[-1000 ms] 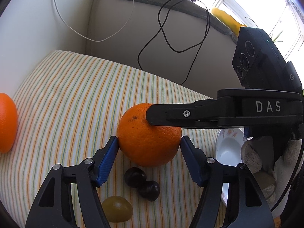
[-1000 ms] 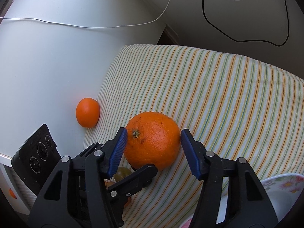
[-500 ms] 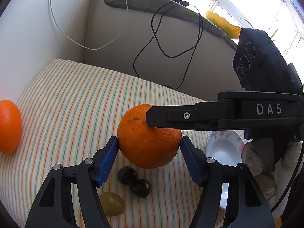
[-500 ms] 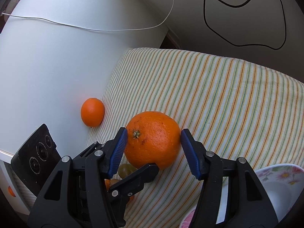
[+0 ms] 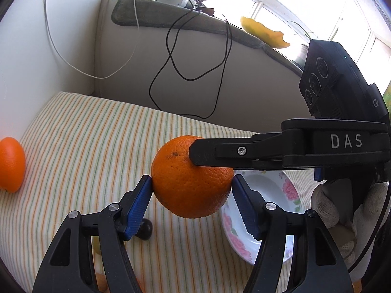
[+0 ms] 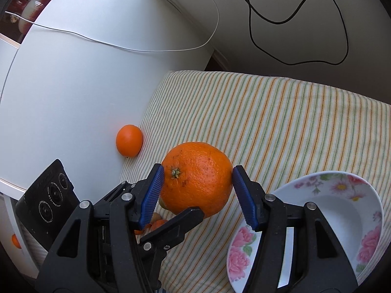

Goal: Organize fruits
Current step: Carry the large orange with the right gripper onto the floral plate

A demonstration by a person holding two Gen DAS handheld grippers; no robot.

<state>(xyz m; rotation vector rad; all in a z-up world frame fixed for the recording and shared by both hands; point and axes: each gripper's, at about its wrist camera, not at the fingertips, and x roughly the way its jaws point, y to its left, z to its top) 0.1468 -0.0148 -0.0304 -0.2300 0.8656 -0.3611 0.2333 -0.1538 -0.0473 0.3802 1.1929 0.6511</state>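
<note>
A large orange (image 5: pixel 191 178) hangs above the striped cloth (image 5: pixel 85 146), gripped from two sides at once. My left gripper (image 5: pixel 193 202) is shut on it, blue pads pressing its left and right flanks. One of the right gripper's fingers (image 5: pixel 244 151) crosses in from the right onto the orange's top. In the right wrist view my right gripper (image 6: pixel 195 195) is shut on the same large orange (image 6: pixel 196 178), stem end facing the camera, with a left-gripper finger (image 6: pixel 176 227) below it. A flowered bowl (image 5: pixel 266 188) sits just right of the orange, also the flowered bowl (image 6: pixel 342 195).
A small orange (image 5: pixel 11 164) lies at the cloth's left edge, the same small orange (image 6: pixel 129 140) against a white wall. Dark grapes (image 5: pixel 145 229) and a green fruit (image 5: pixel 96 244) lie under the left fingers. Cables hang on the back wall (image 5: pixel 171 73). A gloved hand (image 5: pixel 330 207) holds the right gripper.
Both grippers have risen together with the large orange between them, lifting it off the cloth. The grapes have dropped lower in view and the flowered bowl has come further into sight.
</note>
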